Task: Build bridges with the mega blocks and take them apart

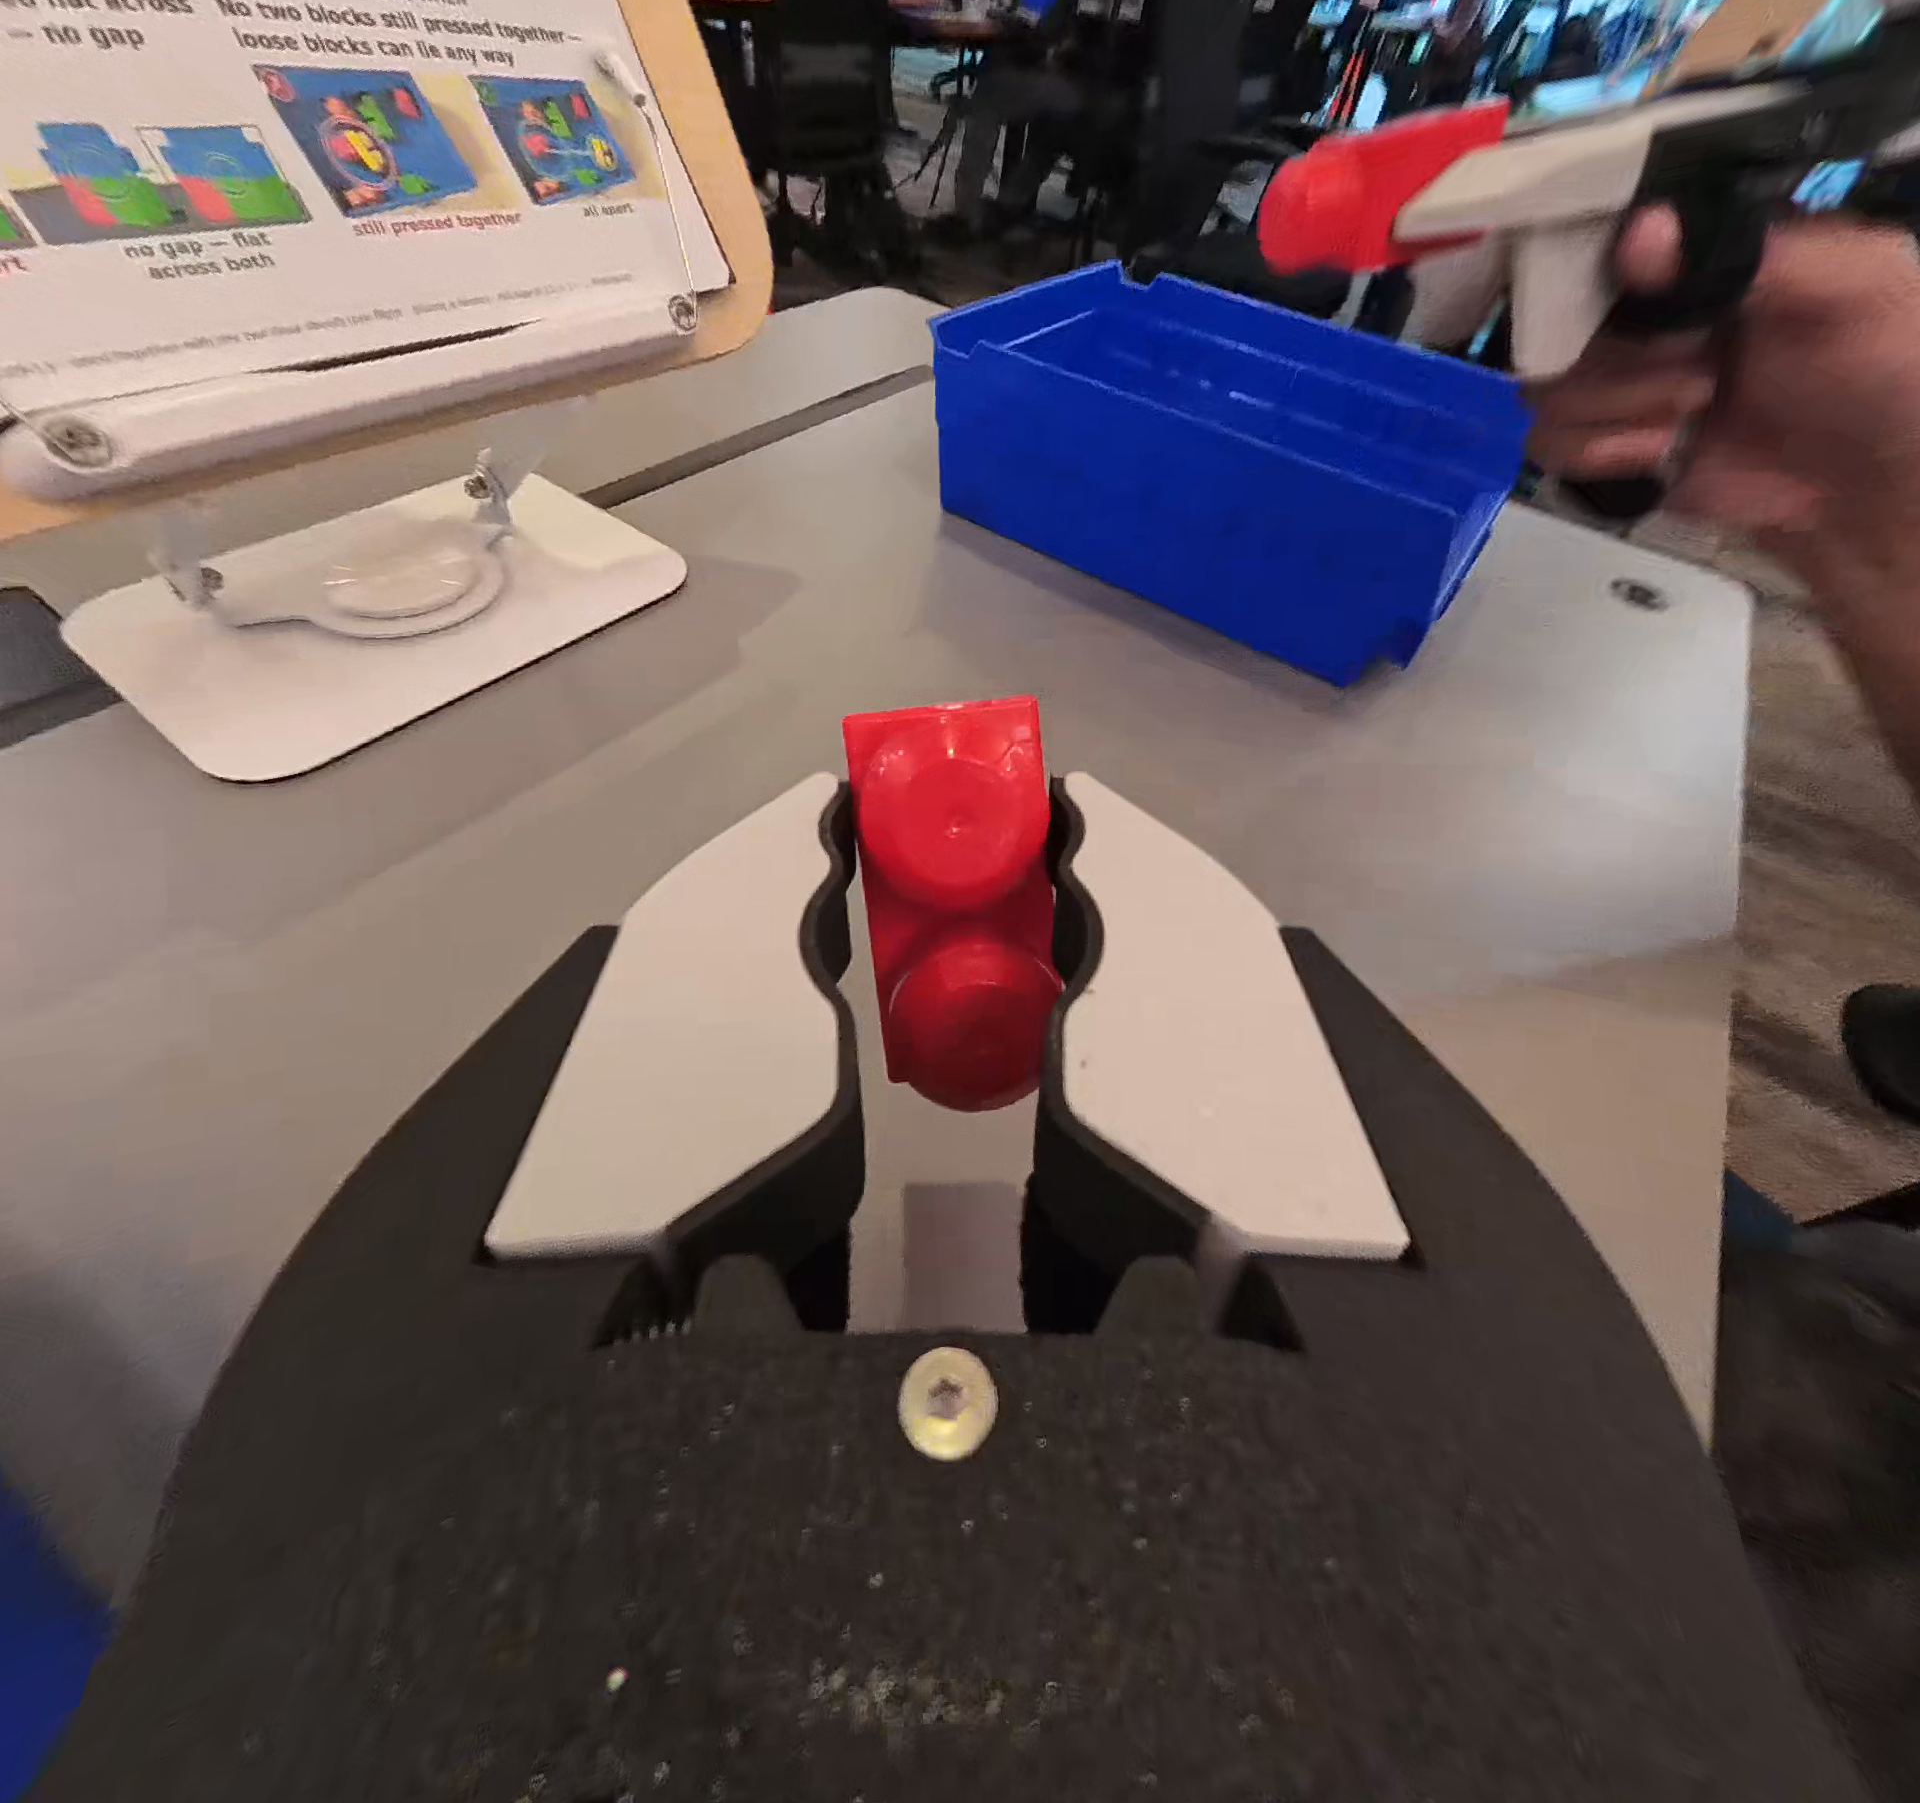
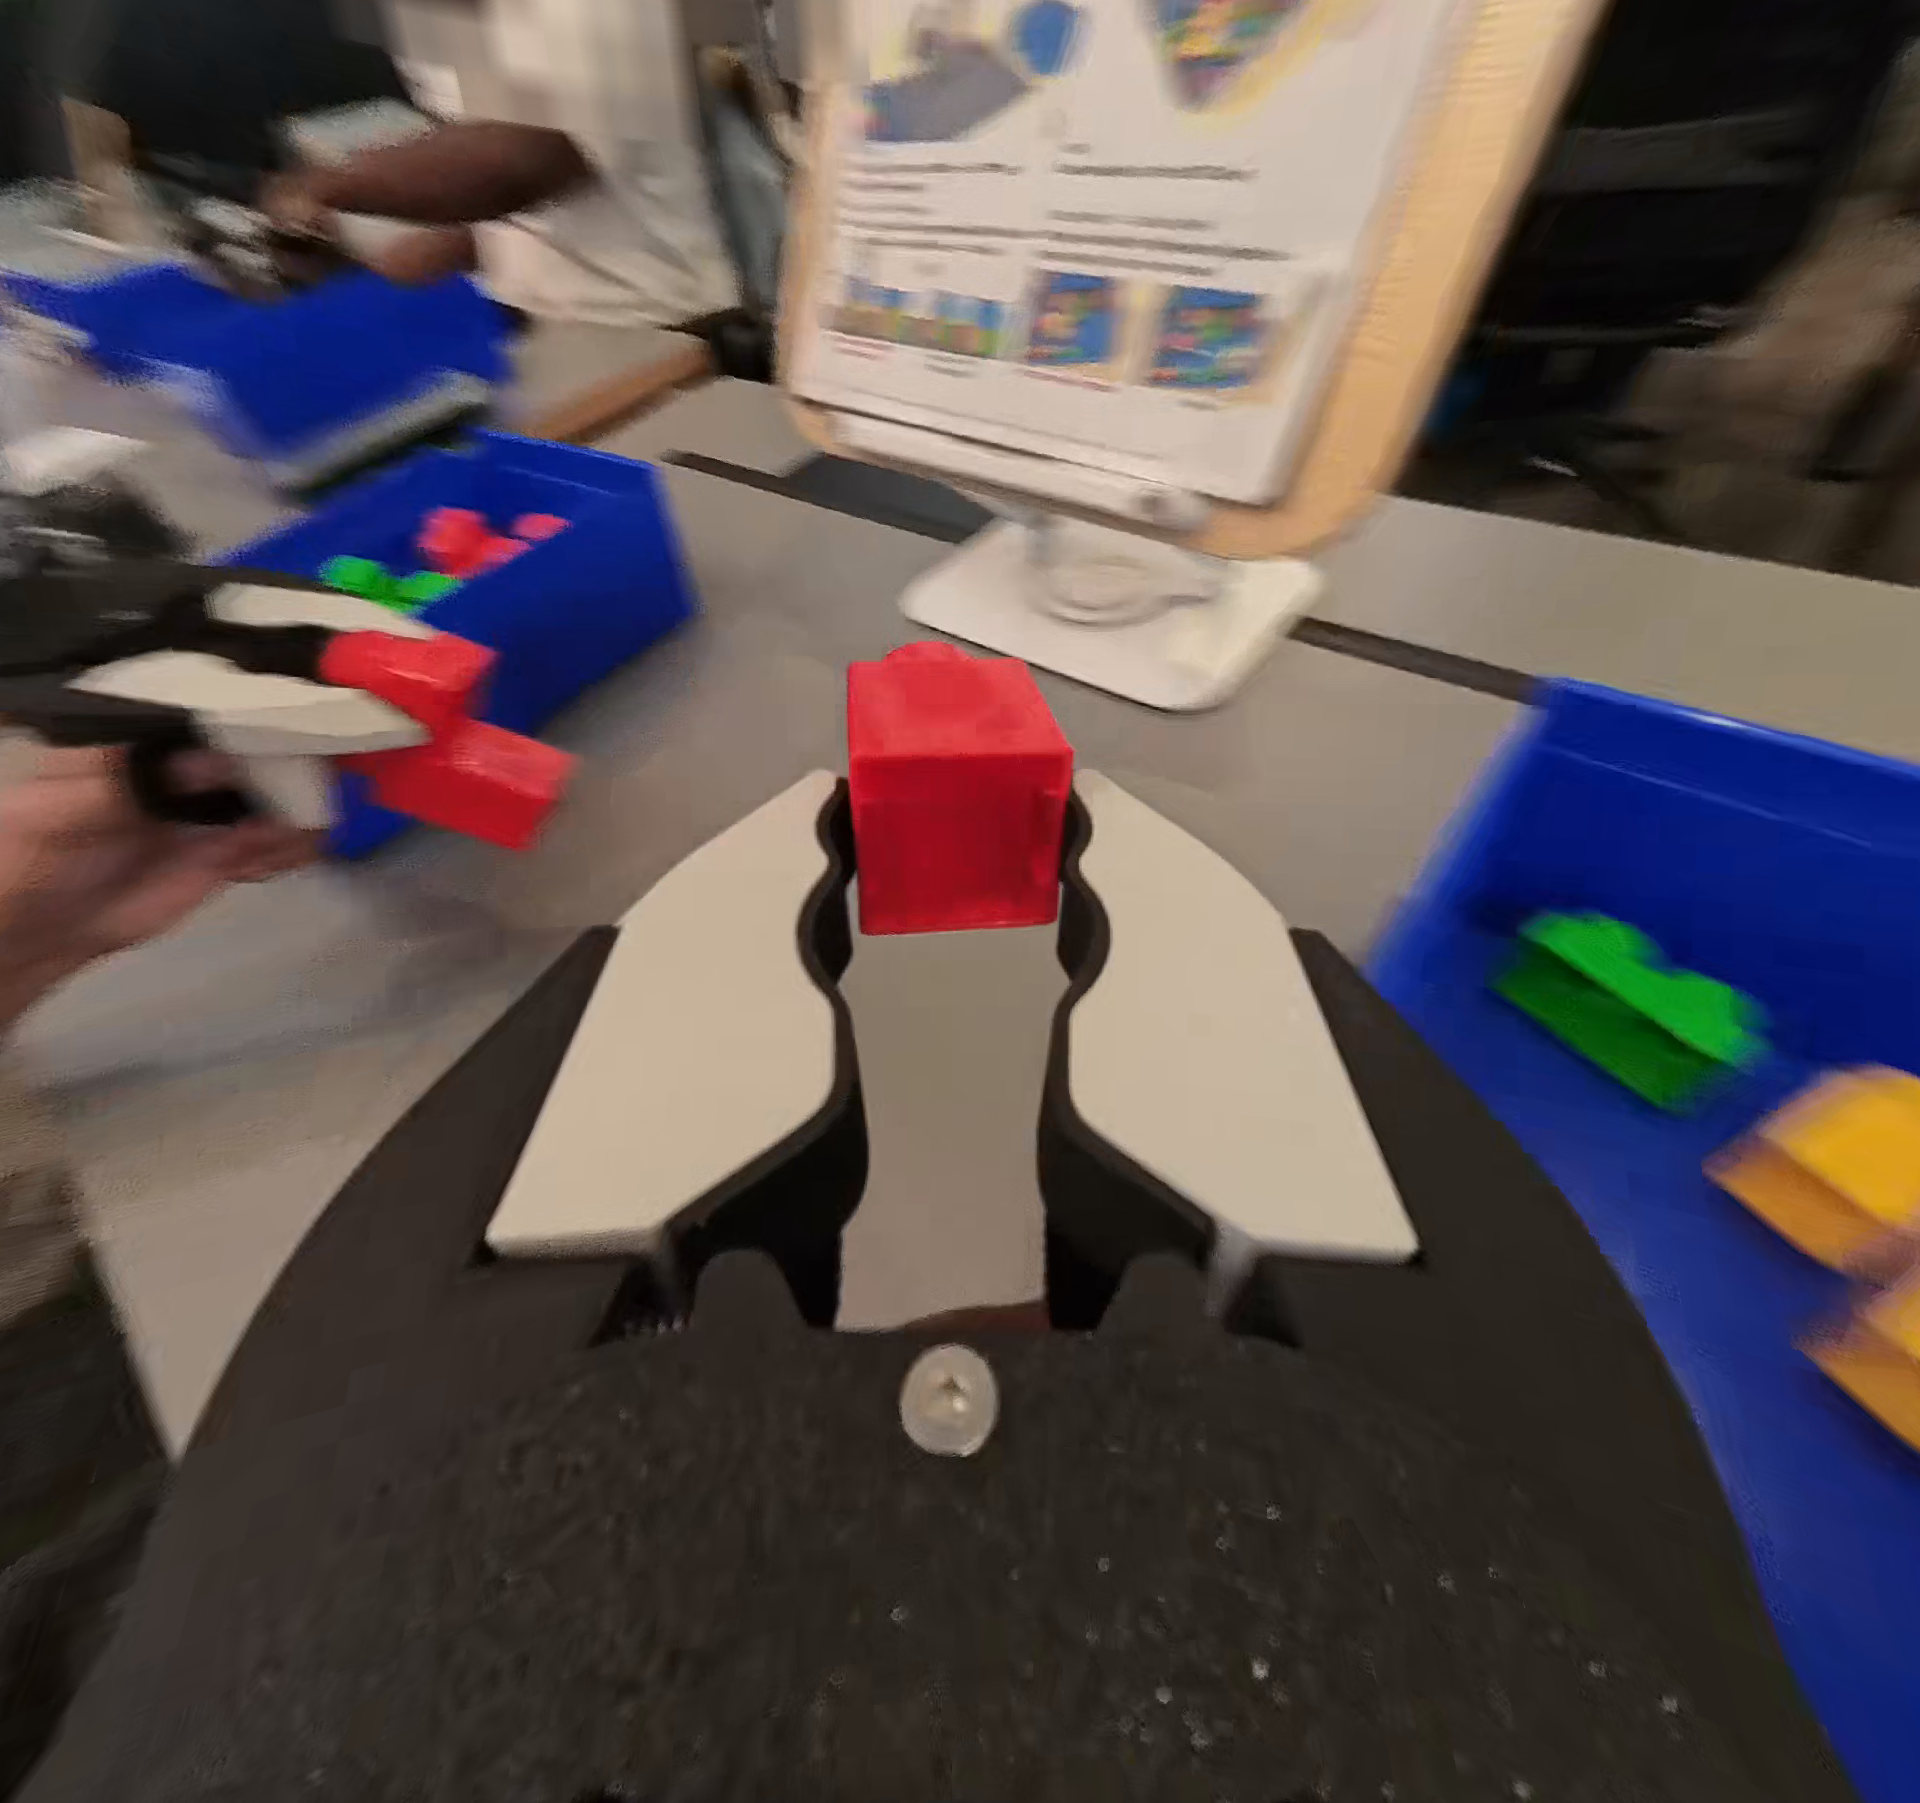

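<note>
My left gripper (image 1: 951, 818) is shut on a red two-stud block (image 1: 951, 880), held above the grey table with its studs facing the camera. My right gripper (image 2: 954, 818) is shut on a small red block (image 2: 954, 797), stud pointing up. In the left wrist view the right gripper (image 1: 1392, 195) shows at the upper right, holding its red block (image 1: 1351, 195) above a blue bin (image 1: 1216, 475). In the blurred right wrist view the left gripper (image 2: 416, 704) shows at the left with its red block (image 2: 447, 735).
A blue bin (image 2: 613, 548) at the left holds red and green blocks. The blue bin (image 2: 1683, 818) at the right holds a green block (image 2: 1621, 1015) and yellow blocks (image 2: 1839, 1203). An instruction board on a white stand (image 1: 364, 610) stands at the back. The table edge (image 1: 1725, 818) is at the right. My right fingertips sit around 25 cm from my left ones.
</note>
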Demonstrator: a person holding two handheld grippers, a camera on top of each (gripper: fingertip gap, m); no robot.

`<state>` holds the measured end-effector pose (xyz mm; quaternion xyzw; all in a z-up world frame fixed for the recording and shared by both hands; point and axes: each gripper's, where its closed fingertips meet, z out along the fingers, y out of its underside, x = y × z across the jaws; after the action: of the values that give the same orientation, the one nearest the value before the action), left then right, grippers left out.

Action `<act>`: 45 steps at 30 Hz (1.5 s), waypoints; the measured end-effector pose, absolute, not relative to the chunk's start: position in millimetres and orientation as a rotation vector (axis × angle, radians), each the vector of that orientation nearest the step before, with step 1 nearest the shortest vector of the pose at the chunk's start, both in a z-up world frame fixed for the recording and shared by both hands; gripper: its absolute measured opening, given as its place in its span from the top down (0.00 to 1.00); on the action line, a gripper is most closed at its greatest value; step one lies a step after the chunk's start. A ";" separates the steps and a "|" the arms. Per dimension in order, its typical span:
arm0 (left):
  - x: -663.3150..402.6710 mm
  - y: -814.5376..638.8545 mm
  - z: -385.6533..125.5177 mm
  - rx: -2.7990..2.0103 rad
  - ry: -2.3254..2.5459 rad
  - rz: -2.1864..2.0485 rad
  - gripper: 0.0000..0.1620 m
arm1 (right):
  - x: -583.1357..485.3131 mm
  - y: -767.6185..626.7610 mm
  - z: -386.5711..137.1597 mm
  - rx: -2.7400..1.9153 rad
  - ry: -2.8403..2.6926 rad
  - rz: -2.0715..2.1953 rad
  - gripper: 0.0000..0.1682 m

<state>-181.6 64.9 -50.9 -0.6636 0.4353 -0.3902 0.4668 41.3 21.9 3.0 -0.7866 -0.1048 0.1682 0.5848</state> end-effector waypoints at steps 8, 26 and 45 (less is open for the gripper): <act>-188.0 44.8 -18.1 -1.549 1.105 -1.006 0.79 | 208.0 21.9 -118.4 -2.488 -0.074 -0.063 0.78; -190.1 46.7 -30.9 -1.580 1.140 -1.069 0.79 | 203.9 66.8 -170.9 -2.596 -0.033 0.061 0.69; -189.9 7.6 9.3 -1.371 1.070 -1.687 0.79 | -184.1 -2.8 -23.7 -1.409 -0.471 1.475 0.79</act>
<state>-189.9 7.6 9.3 -0.5299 0.4133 -0.6517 0.3517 -184.1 -2.8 -23.7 -0.5827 -0.1949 0.6101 0.5002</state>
